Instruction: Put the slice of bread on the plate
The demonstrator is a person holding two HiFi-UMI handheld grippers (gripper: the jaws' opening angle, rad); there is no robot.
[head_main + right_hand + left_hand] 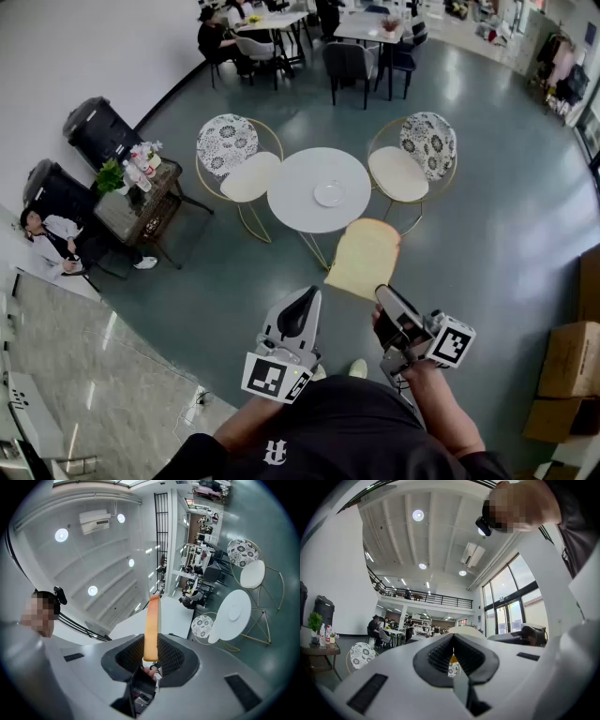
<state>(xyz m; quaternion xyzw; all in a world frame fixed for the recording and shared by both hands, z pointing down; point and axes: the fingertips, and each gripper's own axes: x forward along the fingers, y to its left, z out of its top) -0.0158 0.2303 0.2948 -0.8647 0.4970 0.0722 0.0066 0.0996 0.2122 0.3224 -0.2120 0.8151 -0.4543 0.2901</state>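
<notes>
A pale slice of bread [362,259] sticks out flat ahead of my right gripper [383,297], which is shut on its near edge. In the right gripper view the slice of bread [152,620] stands edge-on between the black pads of the right gripper [151,645]. A small white plate [329,194] lies on the round white table [300,206] ahead, beyond the bread. In the right gripper view the plate [233,612] and the table [225,630] show far off to the right. My left gripper [307,300] is held beside the right one, jaws together and empty; in its own view the left gripper [453,641] holds nothing.
Two gold-legged chairs [236,159] [412,159] flank the table. A dark side table with a plant and bottles [139,192] and black bins [94,129] stand at the left. Cardboard boxes [567,361] sit at the right. People sit at distant tables [272,28].
</notes>
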